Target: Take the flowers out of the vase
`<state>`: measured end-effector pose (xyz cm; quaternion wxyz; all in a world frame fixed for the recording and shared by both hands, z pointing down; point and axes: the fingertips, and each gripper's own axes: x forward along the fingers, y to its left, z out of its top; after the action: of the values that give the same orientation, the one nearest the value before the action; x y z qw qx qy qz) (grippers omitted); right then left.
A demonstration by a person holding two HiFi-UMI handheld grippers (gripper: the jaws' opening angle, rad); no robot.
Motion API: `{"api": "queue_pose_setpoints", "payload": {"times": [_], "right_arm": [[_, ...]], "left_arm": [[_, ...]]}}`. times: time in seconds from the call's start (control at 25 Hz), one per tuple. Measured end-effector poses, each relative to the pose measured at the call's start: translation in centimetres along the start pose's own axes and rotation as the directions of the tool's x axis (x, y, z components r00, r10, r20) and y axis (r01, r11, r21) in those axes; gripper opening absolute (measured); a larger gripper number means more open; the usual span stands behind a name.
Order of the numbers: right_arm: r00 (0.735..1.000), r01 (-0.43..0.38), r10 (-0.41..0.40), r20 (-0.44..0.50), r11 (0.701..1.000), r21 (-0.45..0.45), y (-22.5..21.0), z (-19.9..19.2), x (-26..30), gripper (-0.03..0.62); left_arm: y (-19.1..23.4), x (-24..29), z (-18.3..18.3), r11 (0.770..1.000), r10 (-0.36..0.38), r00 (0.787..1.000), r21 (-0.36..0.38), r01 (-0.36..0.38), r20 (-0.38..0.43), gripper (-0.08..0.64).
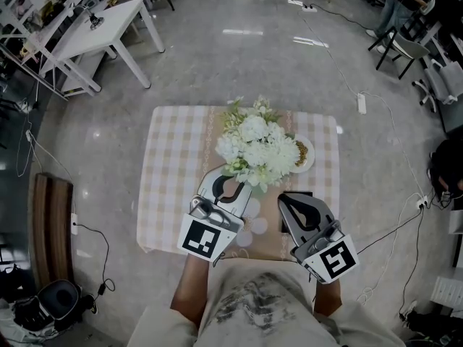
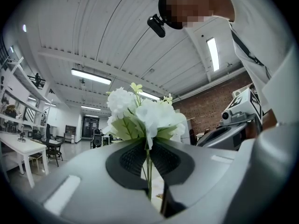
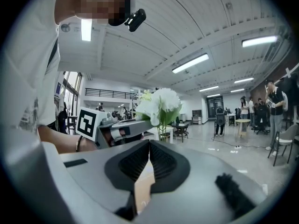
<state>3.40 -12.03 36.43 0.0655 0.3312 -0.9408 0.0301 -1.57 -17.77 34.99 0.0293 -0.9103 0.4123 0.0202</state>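
A bunch of white flowers [image 1: 257,150] with green leaves stands over the middle of the checked table [image 1: 166,194]. My left gripper [image 1: 233,188] reaches in under the blooms from the near side. In the left gripper view it is shut [image 2: 148,149] on the thin green stems [image 2: 149,174], and the flowers [image 2: 142,113] rise just above the pads. The vase is hidden beneath the blooms and this gripper. My right gripper [image 1: 289,198] hangs to the right of the bunch, apart from it. Its pads [image 3: 161,160] meet with nothing between them, and the flowers [image 3: 161,104] show beyond, to the left.
A small plate [image 1: 307,154] with food sits on the table right of the flowers. On the floor are a white table [image 1: 101,31] at the far left, a wooden bench [image 1: 51,223] at the left, chairs [image 1: 409,49] at the far right and loose cables [image 1: 391,121].
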Motion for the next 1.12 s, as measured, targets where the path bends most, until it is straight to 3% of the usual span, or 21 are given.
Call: {"api": "queue_pose_setpoints", "payload": {"times": [1.12], "right_arm": [[1.0,0.004,-0.003,0.017,1.0,-0.024,1.2,1.5,0.2,0.017]], "left_arm": [[0.2,-2.0,5.0,1.0,-0.004,0.994,0.01,0.003,0.107,0.026]]}}
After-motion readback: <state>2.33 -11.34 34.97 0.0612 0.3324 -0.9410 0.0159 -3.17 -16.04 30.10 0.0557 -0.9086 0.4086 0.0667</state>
